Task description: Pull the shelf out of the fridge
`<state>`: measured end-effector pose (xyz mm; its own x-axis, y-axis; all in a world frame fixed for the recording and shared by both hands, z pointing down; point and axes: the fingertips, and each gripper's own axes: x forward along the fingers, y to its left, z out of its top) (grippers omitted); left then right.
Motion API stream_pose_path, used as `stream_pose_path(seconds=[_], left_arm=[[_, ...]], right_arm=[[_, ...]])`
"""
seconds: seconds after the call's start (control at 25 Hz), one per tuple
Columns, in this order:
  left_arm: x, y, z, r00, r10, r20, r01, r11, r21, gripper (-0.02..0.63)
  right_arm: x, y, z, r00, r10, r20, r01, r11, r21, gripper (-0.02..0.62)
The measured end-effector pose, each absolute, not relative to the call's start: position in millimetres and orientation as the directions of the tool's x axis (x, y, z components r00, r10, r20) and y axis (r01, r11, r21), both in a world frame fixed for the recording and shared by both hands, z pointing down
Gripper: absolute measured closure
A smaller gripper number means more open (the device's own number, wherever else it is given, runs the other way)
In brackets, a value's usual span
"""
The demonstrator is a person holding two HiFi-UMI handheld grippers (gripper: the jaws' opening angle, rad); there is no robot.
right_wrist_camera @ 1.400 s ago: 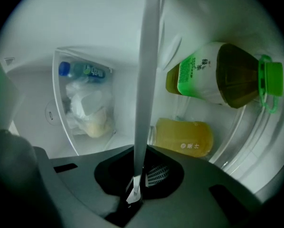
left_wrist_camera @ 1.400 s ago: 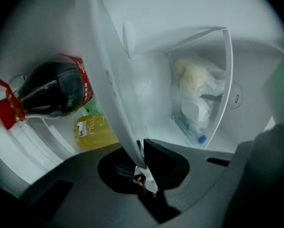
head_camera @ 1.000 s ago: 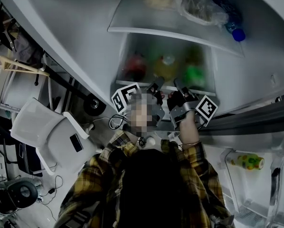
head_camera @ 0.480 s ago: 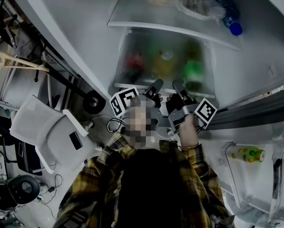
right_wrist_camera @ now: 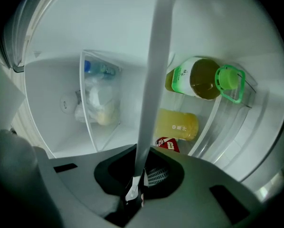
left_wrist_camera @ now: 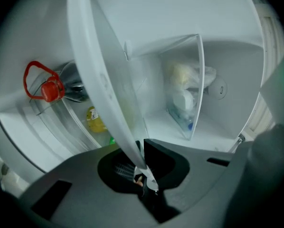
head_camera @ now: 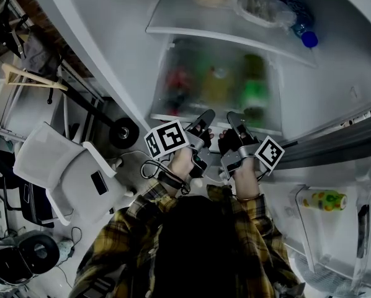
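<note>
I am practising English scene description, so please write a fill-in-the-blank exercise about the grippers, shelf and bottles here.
1. The left gripper and the right gripper are both ____ on the shelf at its front edge.
2. In the right gripper view, the bottle of olive liquid has a ____ cap.
3. In the head view, the bottle at top right has a ____ cap.
Missing words: shut; green; blue.
</note>
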<state>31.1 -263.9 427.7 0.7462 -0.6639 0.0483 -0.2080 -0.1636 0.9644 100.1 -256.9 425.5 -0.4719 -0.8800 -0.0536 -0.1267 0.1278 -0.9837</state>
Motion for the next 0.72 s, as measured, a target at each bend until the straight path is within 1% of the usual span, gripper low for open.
stream_pose_path(seconds=[0.72], left_arm=[[30.4, -235.0, 425.0, 0.760, -0.648, 0.046, -0.205, -0.172, 0.964, 0.572]], right_arm=[[98.2, -228.6, 423.0, -0.480, -0.875, -0.059, -0.133, 0.139, -0.981, 0.565]])
